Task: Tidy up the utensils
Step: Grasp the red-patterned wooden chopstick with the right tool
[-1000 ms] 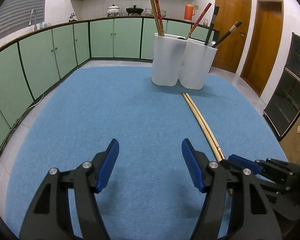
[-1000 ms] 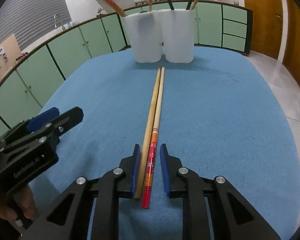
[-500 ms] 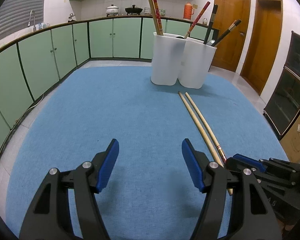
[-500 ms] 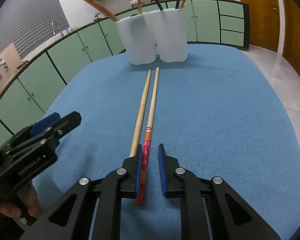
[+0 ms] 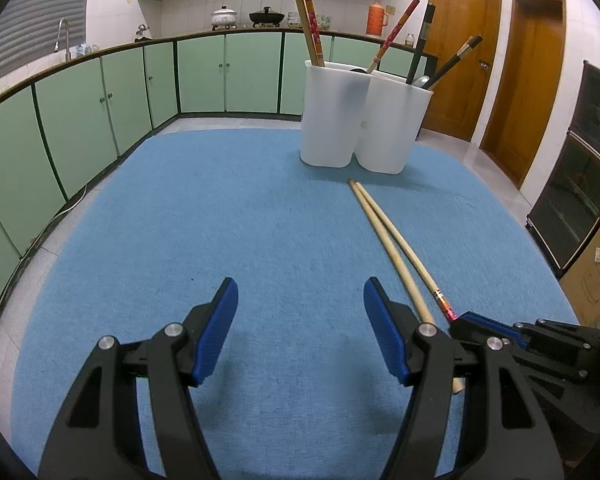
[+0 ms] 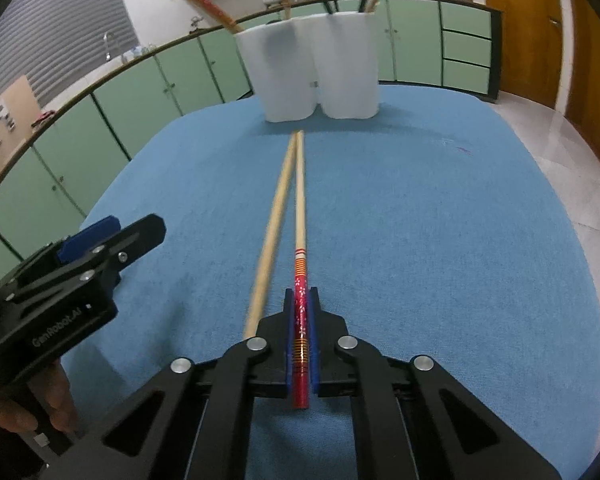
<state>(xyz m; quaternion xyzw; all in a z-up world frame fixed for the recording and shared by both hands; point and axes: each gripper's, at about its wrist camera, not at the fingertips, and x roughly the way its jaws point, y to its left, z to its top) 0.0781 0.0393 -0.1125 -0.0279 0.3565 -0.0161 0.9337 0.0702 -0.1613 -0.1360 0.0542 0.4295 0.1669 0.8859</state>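
The blue felt-covered table (image 5: 148,216) carries everything, and nothing on its far part has shifted since the earlier frames. Two tall white plastic utensil holders (image 5: 364,120) stand touching each other near the far edge, toward the right, with red, black and pale chopsticks leaning out of their tops just as before.

In front of the holders lie two long chopsticks whose thin tips almost meet just short of the holders' bases. The plain pale wooden chopstick (image 6: 274,220) lies flat on the felt; a second ago it sat between the right gripper's pads alongside its mate, and now it lies outside them, to their left. The pale wooden chopstick with a red flower-patterned handle (image 6: 300,280) runs toward the near edge on the right side of the table.

The right gripper (image 6: 301,336) has narrowed its blue pads from a loose gap to a firm clamp on that red handle alone, with the butt end sticking out behind the pads.

The left gripper (image 5: 300,328) hovers over the near middle of the table as before, its blue fingers spread wide with nothing between them.
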